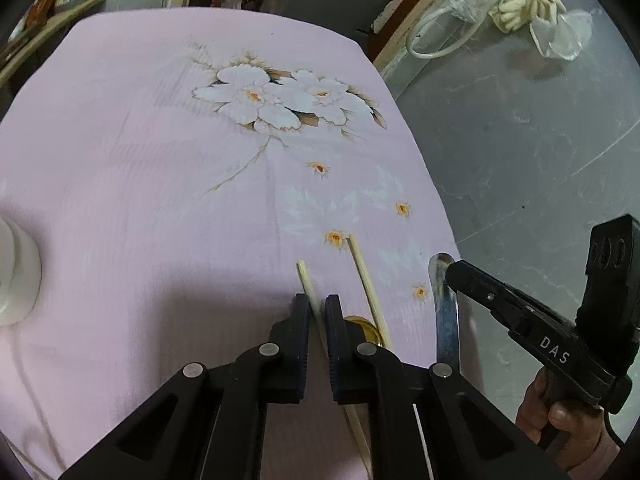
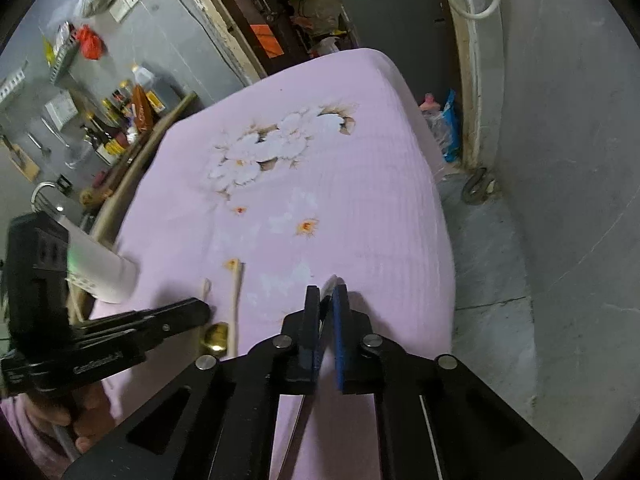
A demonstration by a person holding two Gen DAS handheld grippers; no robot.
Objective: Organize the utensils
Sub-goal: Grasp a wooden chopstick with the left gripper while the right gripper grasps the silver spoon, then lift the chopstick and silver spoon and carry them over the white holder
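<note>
In the left wrist view my left gripper (image 1: 318,305) is shut on a pale wooden chopstick (image 1: 305,276) that lies on the pink flowered cloth (image 1: 160,160). A second chopstick (image 1: 366,276) lies just to its right, over a small gold-coloured piece (image 1: 362,326). Further right, my right gripper (image 1: 451,274) is shut on a flat steel utensil (image 1: 442,308) with a rounded end. The right wrist view shows the steel utensil (image 2: 331,282) pinched edge-on between the right gripper's (image 2: 326,296) pads. To the left there are the left gripper (image 2: 202,307), both chopsticks (image 2: 237,292) and the gold piece (image 2: 216,336).
A white cylindrical holder (image 1: 16,276) stands on the cloth at the left (image 2: 104,276). The table's right edge (image 1: 436,200) drops to a grey floor (image 1: 520,140). A hand (image 1: 560,420) grips the right tool. Shelves with bottles (image 2: 120,120) stand beyond the table's left side.
</note>
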